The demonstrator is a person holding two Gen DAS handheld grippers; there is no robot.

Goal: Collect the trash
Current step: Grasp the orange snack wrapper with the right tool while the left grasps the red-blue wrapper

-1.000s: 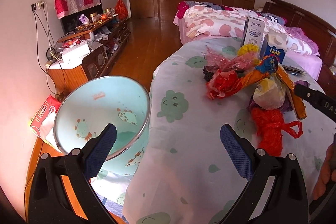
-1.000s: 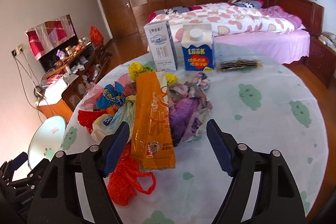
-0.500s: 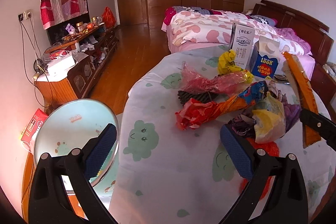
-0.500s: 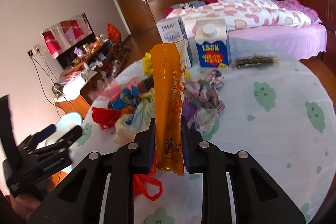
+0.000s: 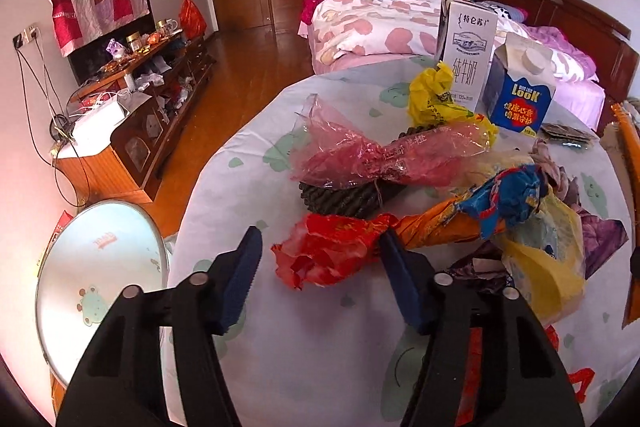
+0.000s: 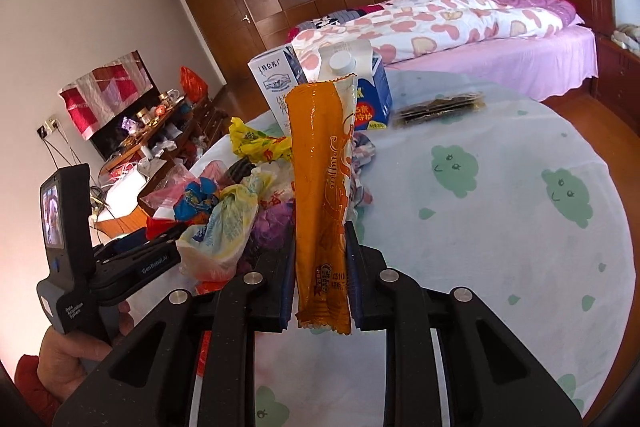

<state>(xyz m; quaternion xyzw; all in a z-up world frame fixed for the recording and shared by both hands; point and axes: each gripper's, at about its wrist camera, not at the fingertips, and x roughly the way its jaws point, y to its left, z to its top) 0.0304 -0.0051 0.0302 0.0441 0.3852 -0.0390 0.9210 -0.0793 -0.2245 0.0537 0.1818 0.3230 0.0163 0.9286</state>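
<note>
The right hand-held gripper [image 6: 320, 275] is clenched on an orange wrapper [image 6: 322, 187], held upright at frame centre above the table [image 6: 500, 227]; the left hand-held gripper [image 5: 320, 267] has just been closing, its jaws apart around the red wrapper [image 5: 332, 255] without pressing it; right of that lies the trash pile [image 5: 460, 187]; the bin [image 5: 96, 279] sits lower left.
</note>
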